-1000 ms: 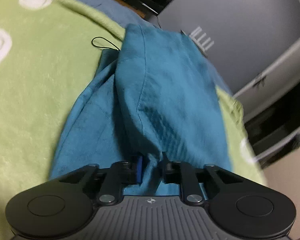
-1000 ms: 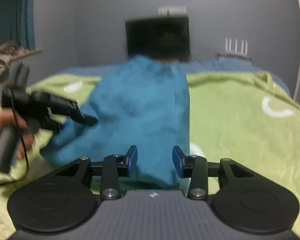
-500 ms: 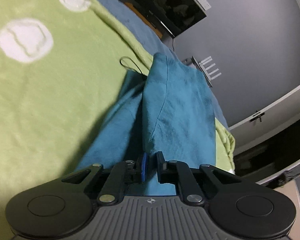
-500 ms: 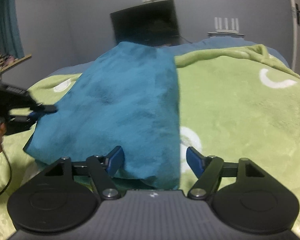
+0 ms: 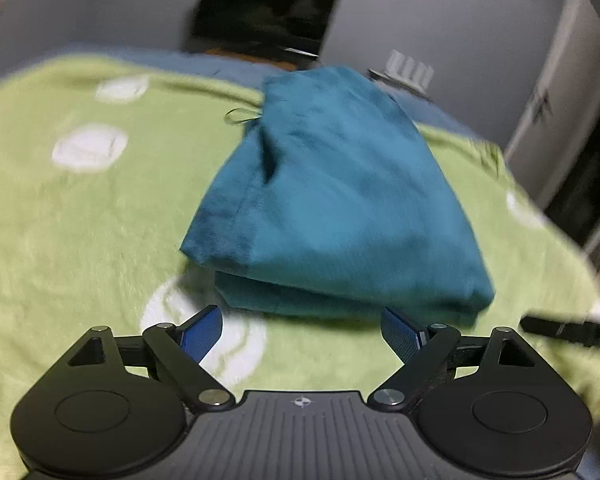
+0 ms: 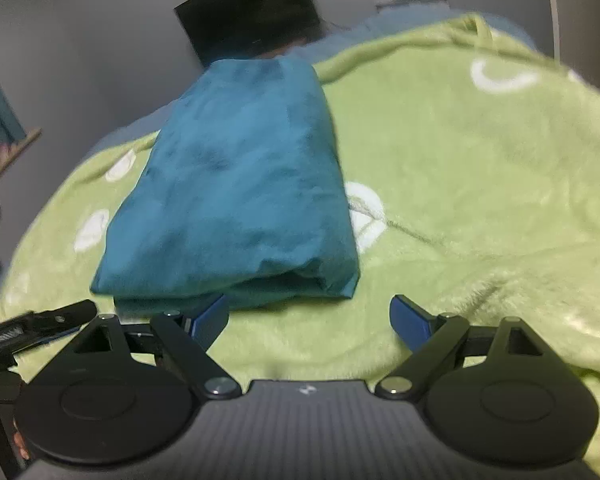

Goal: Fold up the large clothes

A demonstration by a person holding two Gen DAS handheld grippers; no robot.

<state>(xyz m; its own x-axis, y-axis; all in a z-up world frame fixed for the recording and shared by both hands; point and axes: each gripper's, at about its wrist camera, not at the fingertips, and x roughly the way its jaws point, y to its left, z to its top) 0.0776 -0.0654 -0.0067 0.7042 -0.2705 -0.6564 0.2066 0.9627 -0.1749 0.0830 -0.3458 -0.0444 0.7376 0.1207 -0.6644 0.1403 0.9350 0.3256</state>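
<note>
With both grippers' jaws just opened and empty, left gripper (image 5: 302, 330) and right gripper (image 6: 310, 318), check the folded teal fleece garment (image 5: 332, 208) mid-frame on the green spotted blanket (image 5: 80, 220); square its edges.

Your two matching black handheld grippers

You are looking over the left gripper (image 5: 302, 330) and right gripper (image 6: 309, 318): ribbed grey bodies, round black discs, silver screws, blue finger pads (image 5: 201, 333).

The white lettering on the left claw (image 6: 40, 330) is too blurred to read.
</note>
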